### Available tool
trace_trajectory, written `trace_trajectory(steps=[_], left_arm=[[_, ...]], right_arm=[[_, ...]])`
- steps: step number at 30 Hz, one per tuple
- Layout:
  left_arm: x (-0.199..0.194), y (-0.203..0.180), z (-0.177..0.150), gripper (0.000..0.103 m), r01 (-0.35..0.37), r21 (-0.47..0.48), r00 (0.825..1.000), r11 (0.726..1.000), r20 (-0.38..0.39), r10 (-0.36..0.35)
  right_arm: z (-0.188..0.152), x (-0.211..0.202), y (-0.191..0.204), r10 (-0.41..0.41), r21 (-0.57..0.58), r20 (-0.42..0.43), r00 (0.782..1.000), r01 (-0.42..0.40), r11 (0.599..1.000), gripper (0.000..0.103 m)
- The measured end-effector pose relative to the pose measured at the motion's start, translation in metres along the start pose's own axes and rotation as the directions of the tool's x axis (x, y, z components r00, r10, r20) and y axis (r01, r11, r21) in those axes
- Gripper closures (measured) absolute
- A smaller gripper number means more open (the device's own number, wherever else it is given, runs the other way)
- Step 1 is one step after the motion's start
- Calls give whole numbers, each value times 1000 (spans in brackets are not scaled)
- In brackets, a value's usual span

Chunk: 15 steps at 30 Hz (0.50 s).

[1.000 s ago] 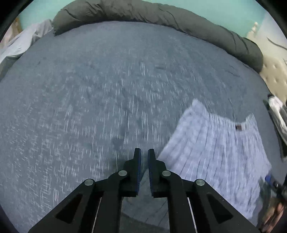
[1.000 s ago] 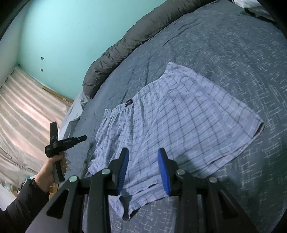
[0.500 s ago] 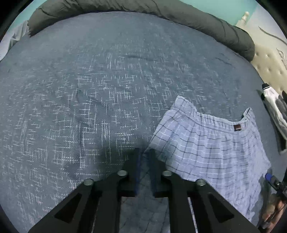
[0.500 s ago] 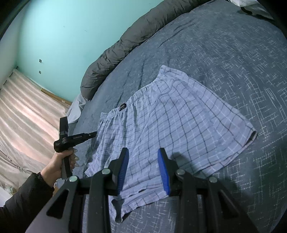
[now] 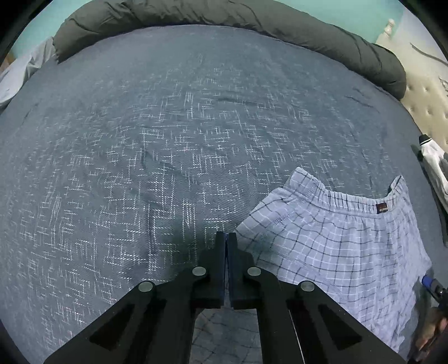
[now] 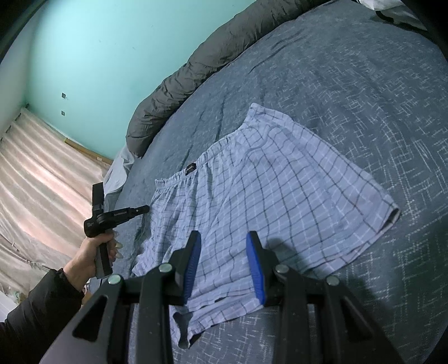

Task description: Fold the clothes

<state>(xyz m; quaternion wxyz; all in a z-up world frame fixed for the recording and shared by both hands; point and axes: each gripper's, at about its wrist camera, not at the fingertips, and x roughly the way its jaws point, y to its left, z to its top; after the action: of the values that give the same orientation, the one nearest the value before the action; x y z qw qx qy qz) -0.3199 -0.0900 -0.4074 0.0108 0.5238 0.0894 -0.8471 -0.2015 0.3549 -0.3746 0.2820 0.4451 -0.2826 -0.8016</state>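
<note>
Light blue plaid boxer shorts (image 6: 268,196) lie flat on the dark blue bedspread (image 6: 364,98); they also show in the left wrist view (image 5: 336,252). The waistband with its dark label (image 5: 381,208) points away from me. My right gripper (image 6: 224,238) is open and empty, hovering just above the hem of the shorts. My left gripper (image 5: 226,238) is shut with nothing between its fingers, over the bedspread (image 5: 168,140) beside the left edge of the shorts. It also shows in the right wrist view (image 6: 140,210), held in a hand.
A rolled dark grey duvet (image 5: 224,19) runs along the far edge of the bed, also in the right wrist view (image 6: 196,72). A tufted headboard (image 5: 428,103) and other clothes (image 5: 434,162) are at the right. A teal wall (image 6: 112,42) stands behind.
My left gripper closed fully and moved in toward the left edge of the shorts. My right gripper came lower and nearer to the hem, still open.
</note>
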Motion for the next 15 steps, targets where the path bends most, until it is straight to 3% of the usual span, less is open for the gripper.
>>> trace_trajectory(steps=[5, 7, 10, 15], left_arm=[[-22, -2, -11, 97, -11, -10, 999, 1000, 49, 11], [-25, -4, -17, 85, -2, -13, 998, 1000, 59, 3], [-42, 5, -37, 81, 27, -31, 997, 999, 72, -25], [-51, 0, -73, 80, 71, -48, 995, 996, 68, -68]], right_arm=[[5, -5, -7, -12, 20, 20, 1000, 12, 1000, 70], [8, -8, -10, -20, 25, 31, 999, 20, 999, 70], [14, -13, -16, -35, 34, 46, 998, 34, 999, 70], [25, -36, -36, -160, 57, 93, 983, 156, 986, 70]])
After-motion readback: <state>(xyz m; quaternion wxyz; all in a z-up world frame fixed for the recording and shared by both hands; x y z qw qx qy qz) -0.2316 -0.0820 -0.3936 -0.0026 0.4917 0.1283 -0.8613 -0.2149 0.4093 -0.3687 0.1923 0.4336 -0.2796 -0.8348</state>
